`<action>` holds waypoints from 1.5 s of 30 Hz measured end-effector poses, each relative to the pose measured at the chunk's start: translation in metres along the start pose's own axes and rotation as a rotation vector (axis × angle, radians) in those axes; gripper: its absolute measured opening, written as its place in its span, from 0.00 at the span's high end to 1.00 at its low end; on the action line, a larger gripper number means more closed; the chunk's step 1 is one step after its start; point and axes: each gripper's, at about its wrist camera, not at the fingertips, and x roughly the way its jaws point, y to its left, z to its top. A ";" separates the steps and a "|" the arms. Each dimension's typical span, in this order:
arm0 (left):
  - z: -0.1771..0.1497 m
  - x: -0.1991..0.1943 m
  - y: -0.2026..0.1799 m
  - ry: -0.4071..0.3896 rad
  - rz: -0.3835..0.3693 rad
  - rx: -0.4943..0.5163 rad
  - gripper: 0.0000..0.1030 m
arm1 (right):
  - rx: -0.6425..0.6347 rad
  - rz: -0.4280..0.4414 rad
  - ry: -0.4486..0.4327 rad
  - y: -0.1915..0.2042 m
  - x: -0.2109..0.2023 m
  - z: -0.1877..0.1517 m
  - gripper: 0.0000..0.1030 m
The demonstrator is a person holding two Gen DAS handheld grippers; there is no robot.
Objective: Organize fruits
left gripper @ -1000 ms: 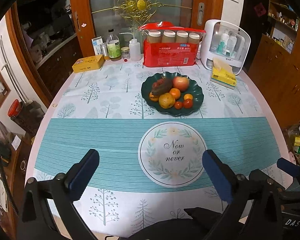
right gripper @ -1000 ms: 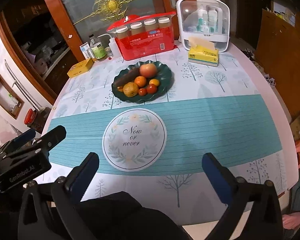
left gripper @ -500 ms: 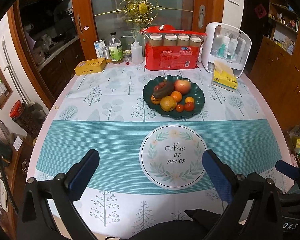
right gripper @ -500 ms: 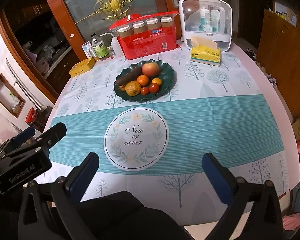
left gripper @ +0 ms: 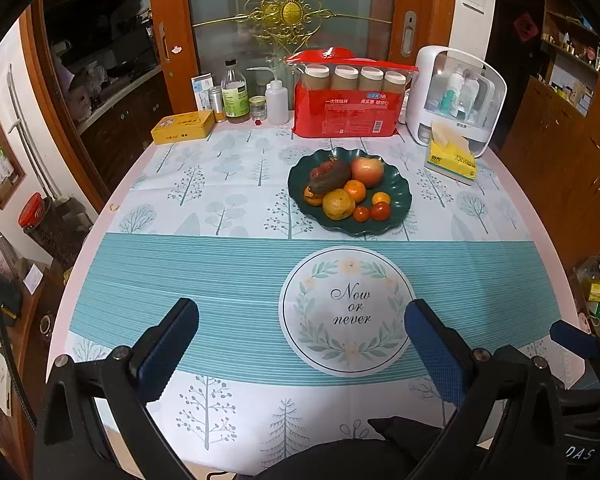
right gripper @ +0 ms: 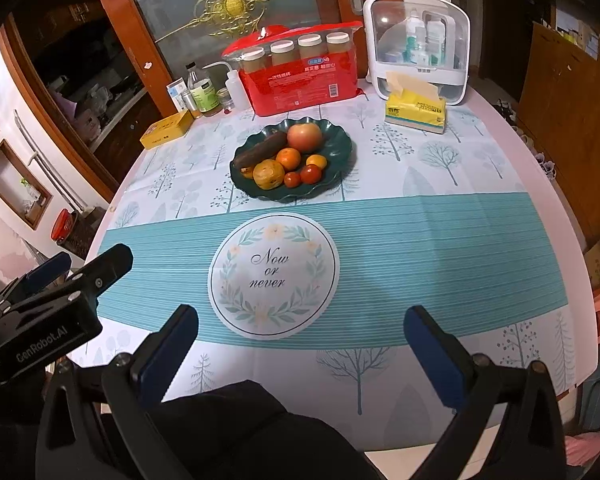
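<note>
Left wrist view: The left gripper is wide open and holds nothing. It hangs low at the near edge of the table. All the fruit sits piled in the dark green plate, up at about 12 o'clock, a little to the right. In it are an apple, a long dark fruit, a big yellow orange, a small orange and two little red tomatoes. No fruit lies loose on the cloth.

Right wrist view: The right gripper is wide open too, with nothing in it. The plate is at about 12 o'clock, well apart from the fingers. The round mat lies between.

The fruit being all in the plate fits a tidy job finished, or fruit waiting to be sorted out of it. I cannot tell which. If a fruit gets picked, come down slowly from above, take a top one, and squeeze softly, because round fruit rolls.
</note>
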 end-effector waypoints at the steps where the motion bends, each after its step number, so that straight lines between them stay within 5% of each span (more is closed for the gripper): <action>1: 0.000 0.000 0.000 0.000 -0.001 0.000 0.01 | -0.001 -0.001 0.001 0.000 0.000 0.000 0.00; 45: -0.007 0.004 -0.004 0.030 0.003 0.004 0.01 | 0.000 0.001 0.018 0.000 0.007 -0.004 0.00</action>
